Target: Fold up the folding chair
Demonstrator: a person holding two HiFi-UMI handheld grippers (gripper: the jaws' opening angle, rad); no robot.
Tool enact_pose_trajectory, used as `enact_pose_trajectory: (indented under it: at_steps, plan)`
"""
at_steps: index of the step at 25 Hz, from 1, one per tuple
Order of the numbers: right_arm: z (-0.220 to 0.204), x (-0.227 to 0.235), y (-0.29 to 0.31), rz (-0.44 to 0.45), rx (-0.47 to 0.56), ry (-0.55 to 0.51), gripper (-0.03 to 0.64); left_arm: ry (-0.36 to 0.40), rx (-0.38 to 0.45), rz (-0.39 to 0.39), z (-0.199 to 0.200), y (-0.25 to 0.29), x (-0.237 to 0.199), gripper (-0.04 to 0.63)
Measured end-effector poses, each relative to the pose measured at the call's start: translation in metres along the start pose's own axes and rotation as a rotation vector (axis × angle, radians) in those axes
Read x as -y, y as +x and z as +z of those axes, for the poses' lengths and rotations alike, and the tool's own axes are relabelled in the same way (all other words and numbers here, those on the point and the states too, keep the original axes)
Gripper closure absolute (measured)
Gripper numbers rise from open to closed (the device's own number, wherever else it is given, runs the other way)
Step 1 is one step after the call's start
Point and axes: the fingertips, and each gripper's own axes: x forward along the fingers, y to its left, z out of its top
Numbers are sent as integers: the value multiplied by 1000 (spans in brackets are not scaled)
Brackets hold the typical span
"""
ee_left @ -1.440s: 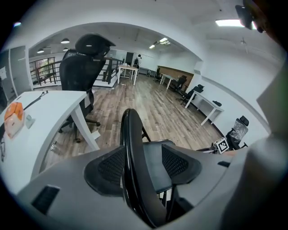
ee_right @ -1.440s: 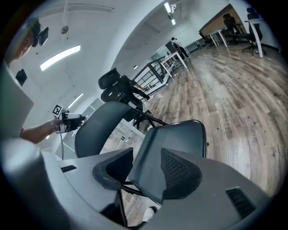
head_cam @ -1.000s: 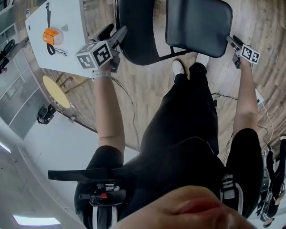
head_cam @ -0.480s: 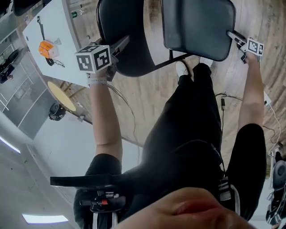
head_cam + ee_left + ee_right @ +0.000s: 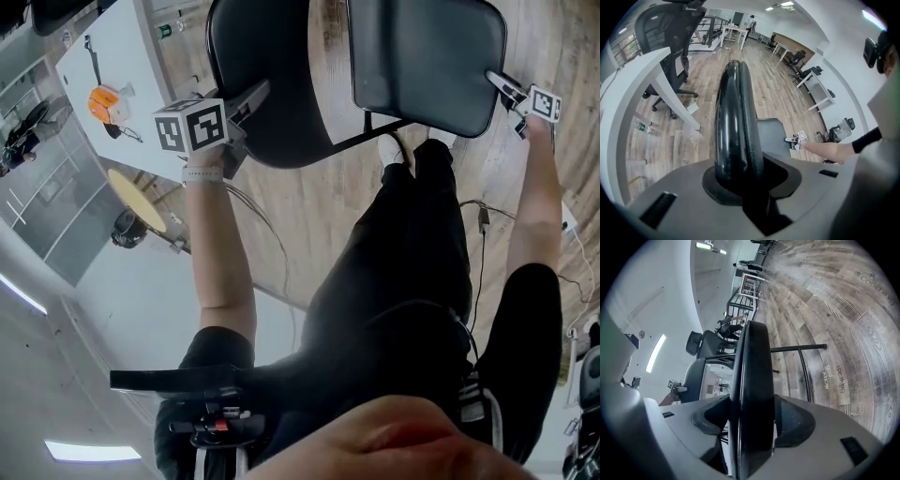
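Compared with a second ago, the left gripper (image 5: pixel 251 97) has settled over the rim of the chair back at the upper left of the head view. The right gripper (image 5: pixel 502 84) now sits further toward the upper right edge of that frame.

1. Task object. The black metal-framed folding chair (image 5: pixel 412 47) stands unfolded on the wood-plank floor (image 5: pixel 328 187), across the top of the head view. Its seat lies flat, so we judge that folding has not begun.

2. Left tool. In the left gripper view, the rounded black padded backrest (image 5: pixel 736 122) rises from the lower centre of the frame, straight out of the jaw gap. The jaws are closing and appear pinched on its rim.

3. Right tool. In the right gripper view, the square black cushioned seat (image 5: pixel 751 380) stands edge-on at centre frame, between the jaws. They are spread wide and closing. We cannot confirm that the pads press on the cushion yet.

4. Step in hand. We judge this to be grip acquisition: one tool on the backrest, one on the seat edge.

5. Next move. We expect it to call for a firm right-hand pinch first. The seat edge then swings up toward the backrest while the left tool steadies the frame.
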Motion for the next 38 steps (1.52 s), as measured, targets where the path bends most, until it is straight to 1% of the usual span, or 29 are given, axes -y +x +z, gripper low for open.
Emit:
enact_pose_trajectory:
  at_steps: [1, 3, 4, 5, 6, 8, 9, 11, 13, 15, 19, 22, 23, 25, 28, 31, 33, 38]
  plan:
    - [2, 5, -4, -35, -2, -32, 334, -12, -1, -14, 0, -1, 2, 505]
    - [1, 16, -14, -141, -22, -87, 336, -21, -1, -37, -2, -7, 5, 520]
    - [0, 10, -14, -136, -31, -87, 339, -18, 2, -43, 0, -11, 8, 526]
    - [1, -3, -10, -94, -38, -79, 343, -10, 6, -44, 2, -17, 12, 531]
    - [1, -19, -5, -35, -44, -67, 347, 0, 9, -41, 5, -22, 16, 534]
    - [-4, -59, 8, 119, -49, -19, 353, 18, 10, -28, 7, -33, 24, 537]
    - [-8, -73, 11, 158, -58, -5, 354, 25, 10, -19, 6, -38, 28, 537]
    - [-12, -94, 14, 175, -90, -7, 357, 35, 10, -2, 8, -48, 33, 537]
    - [-15, -116, 19, 195, -129, -51, 368, 45, 9, 13, 10, -59, 36, 537]
    - [-18, -145, 27, 237, -166, -86, 376, 55, 9, 27, 13, -71, 35, 537]
    - [-22, -196, 47, 298, -227, -116, 413, 59, 21, 47, 15, -94, 22, 537]
    - [-28, -229, 68, 318, -251, -197, 439, 59, 30, 56, 16, -112, 7, 537]
    - [-30, -241, 77, 331, -253, -221, 446, 61, 33, 58, 17, -118, 2, 537]
    - [-34, -268, 96, 368, -246, -237, 463, 71, 39, 60, 17, -129, -8, 537]
    - [-42, -308, 126, 426, -216, -220, 494, 90, 43, 63, 17, -145, -22, 537]
    - [-50, -344, 161, 458, -190, -211, 515, 98, 45, 72, 17, -161, -38, 537]
    - [-56, -365, 184, 464, -177, -215, 525, 98, 45, 74, 15, -170, -50, 537]
    - [-70, -411, 245, 421, -176, -234, 537, 96, 49, 70, 16, -191, -84, 537]
